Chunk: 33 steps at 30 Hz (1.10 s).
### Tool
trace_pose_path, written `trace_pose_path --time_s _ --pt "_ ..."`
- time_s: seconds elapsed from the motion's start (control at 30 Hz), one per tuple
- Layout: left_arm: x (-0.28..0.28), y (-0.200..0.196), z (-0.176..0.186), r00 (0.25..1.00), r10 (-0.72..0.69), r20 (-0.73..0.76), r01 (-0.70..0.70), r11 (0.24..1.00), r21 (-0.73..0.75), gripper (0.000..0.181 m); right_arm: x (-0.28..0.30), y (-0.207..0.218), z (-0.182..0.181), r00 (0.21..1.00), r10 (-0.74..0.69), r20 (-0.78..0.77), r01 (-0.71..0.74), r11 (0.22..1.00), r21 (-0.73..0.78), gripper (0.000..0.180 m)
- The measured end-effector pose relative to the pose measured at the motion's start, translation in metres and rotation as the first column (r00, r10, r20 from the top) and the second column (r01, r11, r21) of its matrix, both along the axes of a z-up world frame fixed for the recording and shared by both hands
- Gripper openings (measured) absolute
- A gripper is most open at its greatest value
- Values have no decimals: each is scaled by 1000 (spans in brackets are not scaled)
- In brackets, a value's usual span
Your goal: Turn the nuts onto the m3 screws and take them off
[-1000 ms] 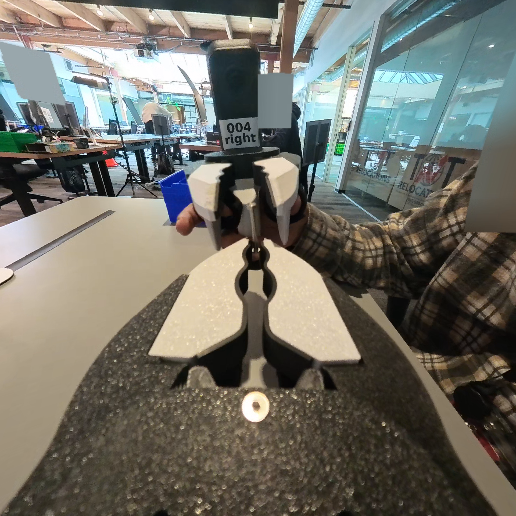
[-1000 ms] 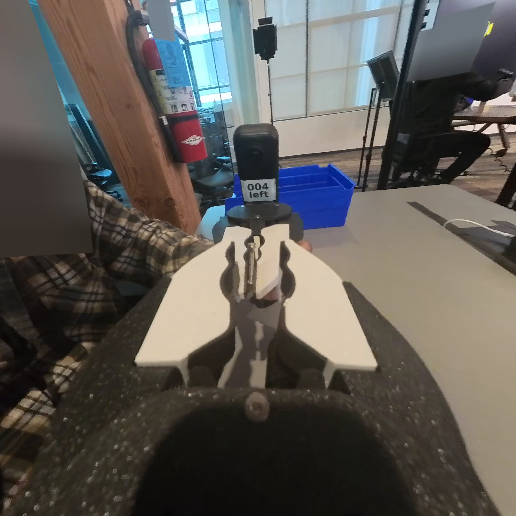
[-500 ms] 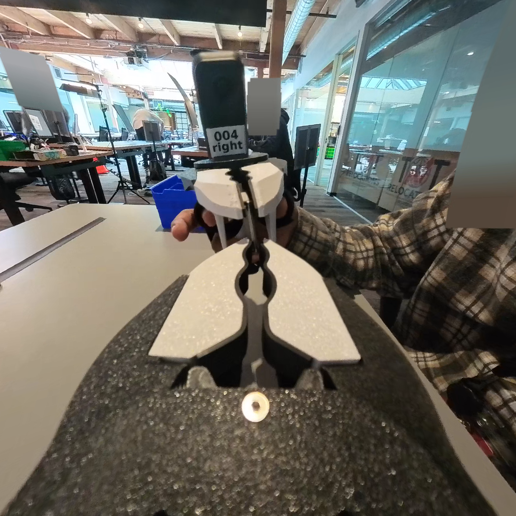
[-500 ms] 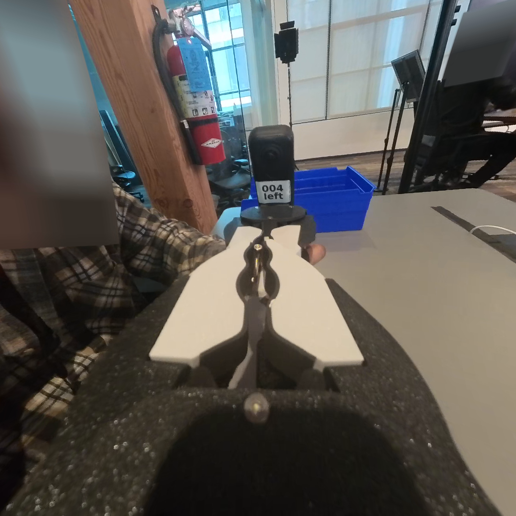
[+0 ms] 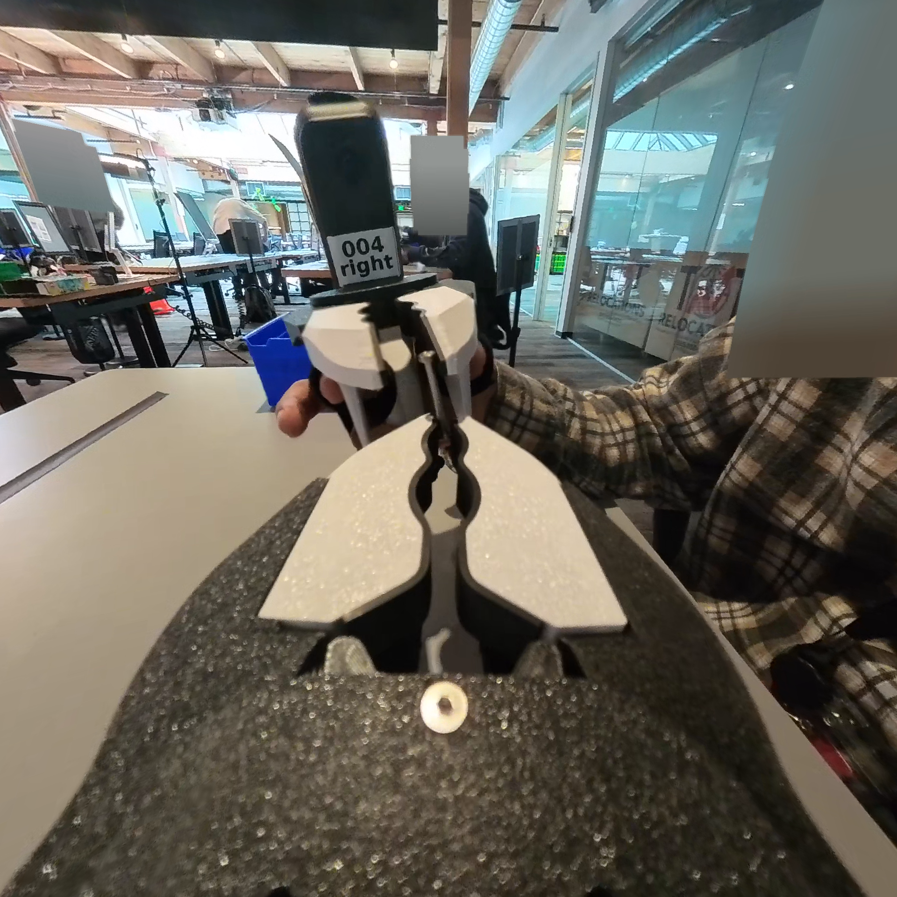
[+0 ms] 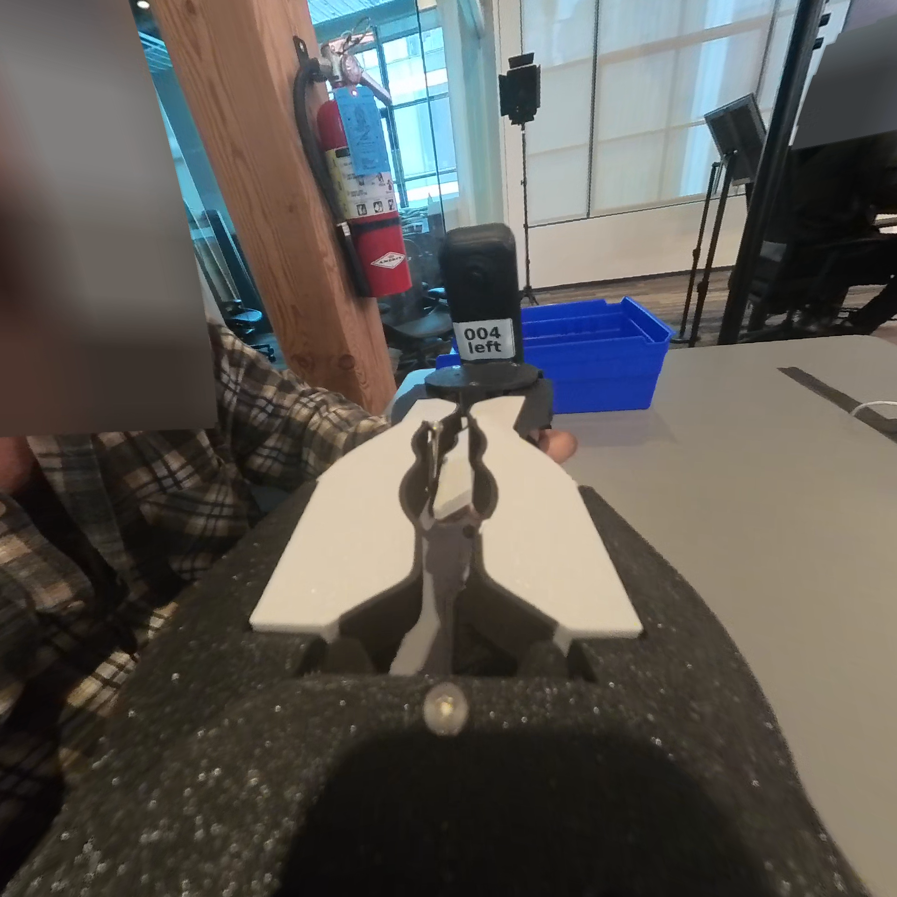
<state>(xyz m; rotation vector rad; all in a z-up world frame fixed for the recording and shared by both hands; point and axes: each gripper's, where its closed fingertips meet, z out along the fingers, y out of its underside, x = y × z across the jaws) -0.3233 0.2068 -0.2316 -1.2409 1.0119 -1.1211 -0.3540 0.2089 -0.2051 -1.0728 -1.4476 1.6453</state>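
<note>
My two grippers face each other tip to tip above the grey table [image 5: 121, 485]. My left gripper [image 5: 442, 423] is shut on a small nut [image 5: 444, 449] pinched at its tips. My right gripper [image 6: 461, 412] is shut on a long thin M3 screw [image 6: 433, 454], which lies in the wavy gap between its fingers. In the left wrist view the screw [image 5: 433, 388] runs from its head down into the nut, leaning left at the top, and the right gripper [image 5: 412, 424] is rolled to one side. The nut is hidden in the right wrist view.
A blue bin [image 6: 597, 369] stands at the table's far end; it also shows in the left wrist view [image 5: 274, 354]. A white cable [image 6: 873, 405] lies at the right edge. The person's plaid sleeves [image 5: 679, 461] flank the grippers. A dark groove [image 5: 82, 441] runs along the table. The grippers are tip to tip, or close to it.
The right gripper has rolled about the screw, and the screw now leans instead of standing upright. The left gripper has stayed shut at the screw's lower end.
</note>
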Motion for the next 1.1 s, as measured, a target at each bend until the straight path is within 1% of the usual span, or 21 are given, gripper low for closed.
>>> trace_pose_path --time_s 0.07,0.23,0.5,0.57,0.67,0.83,1.0,1.1 --pt "-1 0 1 1000 1 8 -1 1000 3 3 1 4 1 1000 -20 -4 20 1000 -4 20" --pt "-2 -1 3 1000 1 12 -1 1000 11 4 3 12 2 999 -53 -4 52 998 -20 22" --pt "-3 2 2 1000 14 11 -14 1000 4 4 3 3 8 999 -10 -31 9 999 -32 26" --pt "-2 1 2 1000 11 11 -11 1000 1 3 0 2 6 1000 -16 -22 15 999 -39 30" --pt "0 0 1 1000 7 6 -7 1000 5 3 -1 6 2 1000 -31 -2 31 999 -35 30" --pt "-2 0 3 1000 8 15 -8 1000 9 4 4 14 5 998 -59 -9 59 998 -38 29" --pt "-1 0 3 1000 7 12 -7 1000 6 3 4 8 7 999 -29 -25 28 998 -49 31" --pt "0 0 2 1000 5 9 -5 1000 6 4 0 8 3 999 -36 -3 36 999 -38 30"
